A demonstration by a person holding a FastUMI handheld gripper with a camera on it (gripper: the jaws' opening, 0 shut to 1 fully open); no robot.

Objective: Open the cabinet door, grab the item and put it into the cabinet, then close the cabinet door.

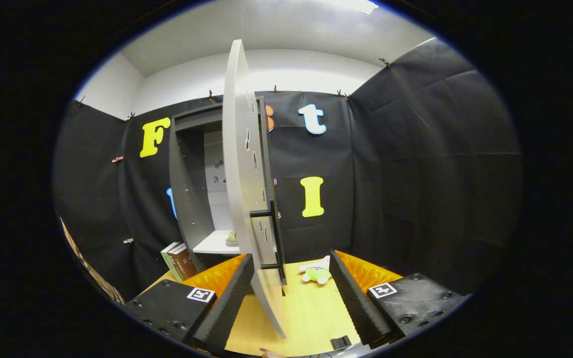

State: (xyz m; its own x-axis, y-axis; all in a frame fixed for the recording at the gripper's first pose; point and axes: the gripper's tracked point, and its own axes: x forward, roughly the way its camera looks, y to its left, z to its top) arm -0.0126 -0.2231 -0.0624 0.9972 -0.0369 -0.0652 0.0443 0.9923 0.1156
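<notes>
Cabinet door (246,174) stands swung out, edge-on between fingers; black handle (276,238) at 12 o'clock, just ahead. Cabinet (187,189) open at 11 o'clock. Plush toy (317,272) on table (306,308), 1 o'clock, beyond the fingertips. Gripper (291,298) spread wide, grasping nothing, level, pointing forward. Judgement: clear the door edge, then approach the toy low.

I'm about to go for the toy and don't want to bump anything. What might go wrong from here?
1. The cabinet door stands open edge-on between the open gripper fingers; swinging toward the plush toy may knock it or snag its handle.
2. The shelf already holds a small object, so placing the toy may push it.
</notes>
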